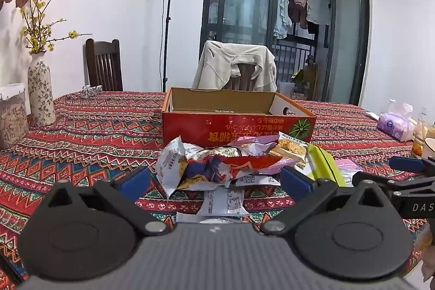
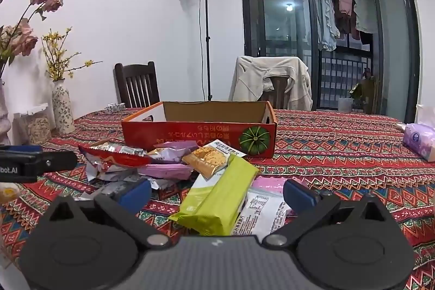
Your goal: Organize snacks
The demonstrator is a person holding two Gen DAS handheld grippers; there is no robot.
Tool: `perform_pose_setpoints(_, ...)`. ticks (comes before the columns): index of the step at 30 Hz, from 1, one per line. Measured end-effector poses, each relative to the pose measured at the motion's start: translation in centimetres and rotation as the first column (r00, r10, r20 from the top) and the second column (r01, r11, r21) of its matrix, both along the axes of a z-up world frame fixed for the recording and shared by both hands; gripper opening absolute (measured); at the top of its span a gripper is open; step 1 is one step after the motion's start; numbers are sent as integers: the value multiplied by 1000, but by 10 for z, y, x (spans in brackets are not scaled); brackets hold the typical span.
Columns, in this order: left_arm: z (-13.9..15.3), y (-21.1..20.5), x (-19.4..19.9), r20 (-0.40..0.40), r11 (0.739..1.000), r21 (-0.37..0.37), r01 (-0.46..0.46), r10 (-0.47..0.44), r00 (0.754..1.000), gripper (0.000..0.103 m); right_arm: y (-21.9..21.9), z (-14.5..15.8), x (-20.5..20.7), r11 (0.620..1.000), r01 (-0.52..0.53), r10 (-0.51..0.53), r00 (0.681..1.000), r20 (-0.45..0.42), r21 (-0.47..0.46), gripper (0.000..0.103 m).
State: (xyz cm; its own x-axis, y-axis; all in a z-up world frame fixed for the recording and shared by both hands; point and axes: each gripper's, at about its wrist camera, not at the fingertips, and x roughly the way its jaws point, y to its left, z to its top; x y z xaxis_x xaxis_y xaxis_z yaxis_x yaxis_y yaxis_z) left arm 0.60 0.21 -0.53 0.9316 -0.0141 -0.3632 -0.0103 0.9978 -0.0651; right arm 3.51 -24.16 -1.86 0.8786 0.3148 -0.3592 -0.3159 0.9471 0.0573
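A heap of snack packets (image 1: 225,167) lies on the patterned tablecloth in front of an open red cardboard box (image 1: 236,124). My left gripper (image 1: 214,181) is open, its blue pads on either side of the heap's near edge, touching nothing. In the right wrist view the same heap (image 2: 163,162) spreads left of centre, and a lime-green packet (image 2: 217,197) lies nearest. My right gripper (image 2: 217,193) is open with the green packet between its pads, not pressed. The box (image 2: 201,135) stands behind, a pumpkin printed on its front. Its floor is mostly hidden.
A patterned vase (image 1: 40,94) with yellow sprigs and a clear jar (image 1: 12,116) stand at the left. A purple tissue pack (image 1: 394,124) and glasses (image 1: 421,137) sit at the right. Two chairs (image 2: 137,84) stand behind the table, one draped with a jacket (image 1: 236,67). The right gripper (image 1: 407,165) shows at the left view's right edge.
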Motion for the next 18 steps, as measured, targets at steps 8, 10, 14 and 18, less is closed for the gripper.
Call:
perform_pose_setpoints(8,-2,2,6,-18,1000,-10,2,-2,1000,103,-1,-3,3,1000,6,-6,1000,-10,7,103)
perform_pose_setpoints(10,-3,3,8,-25,1000,-19,-4,3,1000,103,1,-5,11,1000,13,-13,1000,-17,6,103)
perform_pose_setpoints(14,-2,5,12,-35,999,-36,-10,8,999,103,-2,-4,12,1000,26,-26,999,-19,2,103)
perform_pose_setpoints(18,-2,5,15,-35,999,-40,-18,16,999,103,-5,-6,14,999,38,-37,999,-32,15,103)
